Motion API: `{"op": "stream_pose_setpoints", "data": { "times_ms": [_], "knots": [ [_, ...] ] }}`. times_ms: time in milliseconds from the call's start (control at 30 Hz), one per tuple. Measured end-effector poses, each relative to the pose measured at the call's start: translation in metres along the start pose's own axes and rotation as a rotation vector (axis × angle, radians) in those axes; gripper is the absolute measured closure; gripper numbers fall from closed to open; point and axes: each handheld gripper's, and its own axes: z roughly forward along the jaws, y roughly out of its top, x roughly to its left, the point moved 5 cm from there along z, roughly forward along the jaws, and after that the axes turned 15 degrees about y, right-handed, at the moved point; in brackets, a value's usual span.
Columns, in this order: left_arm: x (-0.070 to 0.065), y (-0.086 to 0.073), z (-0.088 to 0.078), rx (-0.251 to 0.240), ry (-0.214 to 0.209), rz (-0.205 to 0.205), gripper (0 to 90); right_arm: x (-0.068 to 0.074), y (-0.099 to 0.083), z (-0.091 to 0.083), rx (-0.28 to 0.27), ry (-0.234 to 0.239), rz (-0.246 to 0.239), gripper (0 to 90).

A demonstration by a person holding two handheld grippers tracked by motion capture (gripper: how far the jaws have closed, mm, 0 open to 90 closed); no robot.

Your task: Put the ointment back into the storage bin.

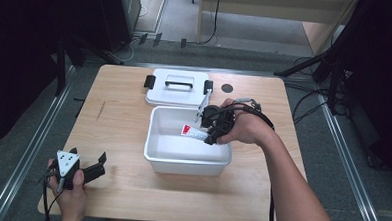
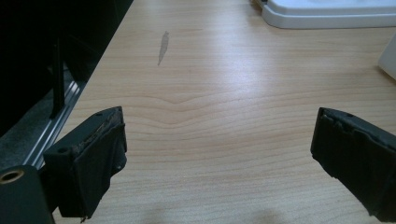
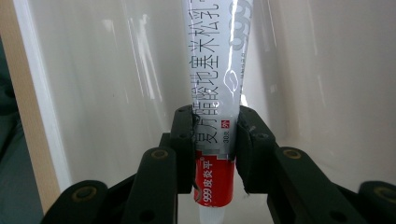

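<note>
Ointment tube [image 3: 217,74] heads our entry as the item in hand, though we list by size. Table [image 1: 122,137]: pale wood, bearing everything else. White bin [image 1: 154,158]: open-topped, at the table's middle, glossy inside. White lid [image 1: 177,95]: lying flat just behind the bin and touching its far rim, black handle and latches upward. Right gripper [image 3: 215,140]: we hold it over the bin's far right corner, jaws clamped on the tube near its red-banded end, the silver printed body running away from the camera above the bin's floor. Left gripper [image 2: 219,140]: resting at the near left of the table, well apart from the bin, jaws spread wide with nothing between them. Tube, smallest item: inside the bin's walls, gripped, whether touching the floor we cannot tell. Risks noted, as our judgement: the grip sits close to one end, so the long free part may swing or slip from the pads; a hard squeeze could force ointment out; and releasing from a height might bounce it against the wall.
</note>
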Motion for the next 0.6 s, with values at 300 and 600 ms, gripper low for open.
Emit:
{"op": "stream_pose_setpoints", "data": {
  "times_ms": [300,600],
  "knots": [
    [0.000,0.000,0.000,0.001,-0.002,0.003,3.9,-0.003,-0.002,0.013,0.010,0.008,0.006,71.9],
    [0.000,0.000,0.000,0.001,-0.002,0.004,3.9,-0.003,-0.003,0.027,0.050,0.017,0.016,71.9]
  ]
}}
